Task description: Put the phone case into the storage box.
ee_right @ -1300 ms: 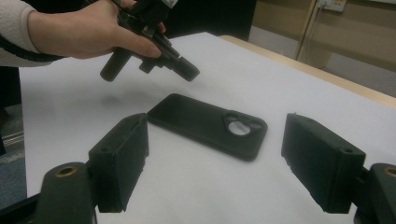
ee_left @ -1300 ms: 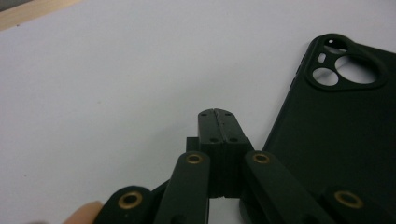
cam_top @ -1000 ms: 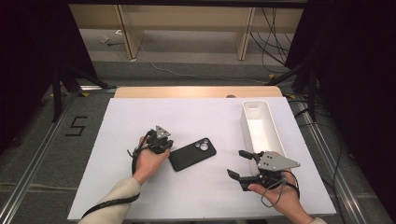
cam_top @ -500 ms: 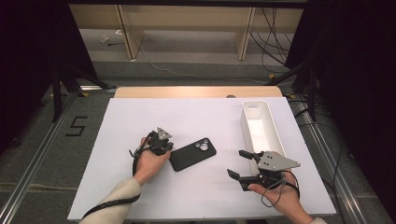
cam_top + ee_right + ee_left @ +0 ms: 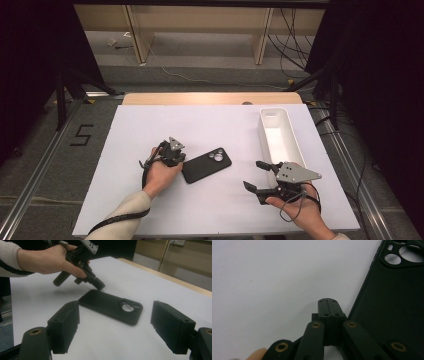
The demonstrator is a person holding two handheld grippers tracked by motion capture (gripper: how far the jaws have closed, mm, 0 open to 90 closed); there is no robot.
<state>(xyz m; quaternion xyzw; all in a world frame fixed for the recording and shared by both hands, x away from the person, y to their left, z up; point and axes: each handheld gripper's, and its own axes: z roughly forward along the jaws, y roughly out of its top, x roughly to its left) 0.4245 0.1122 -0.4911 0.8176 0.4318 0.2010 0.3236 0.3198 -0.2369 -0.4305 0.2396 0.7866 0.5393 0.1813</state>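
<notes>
1. The flat black rubbery phone case with round camera cut-outs lies back up near the middle of the white table top, its cut-out end turned toward the long white plastic bin that stands well apart at the right edge.
2. The left gripper rests with its jaws pressed together on nothing, its tip on the table just beside the case's near long edge; in the left gripper view the closed tip sits against that edge. I judge this a bracing or nudging pose, so the tip should stay low and square to the edge to keep the case from spinning.
3. The right gripper hovers near the case's right side with its jaws wide apart and empty; its own view shows the case lying between the two pads but farther off, touching neither.
4. To grip well, I would bring the right gripper in level, straddle one short end, and close across the thin rim.
5. The case looks soft and flat to the table, so a pad could slide over it; tilting one edge up against the left gripper's tip should help.
6. Keep the trailing cable off the case.
</notes>
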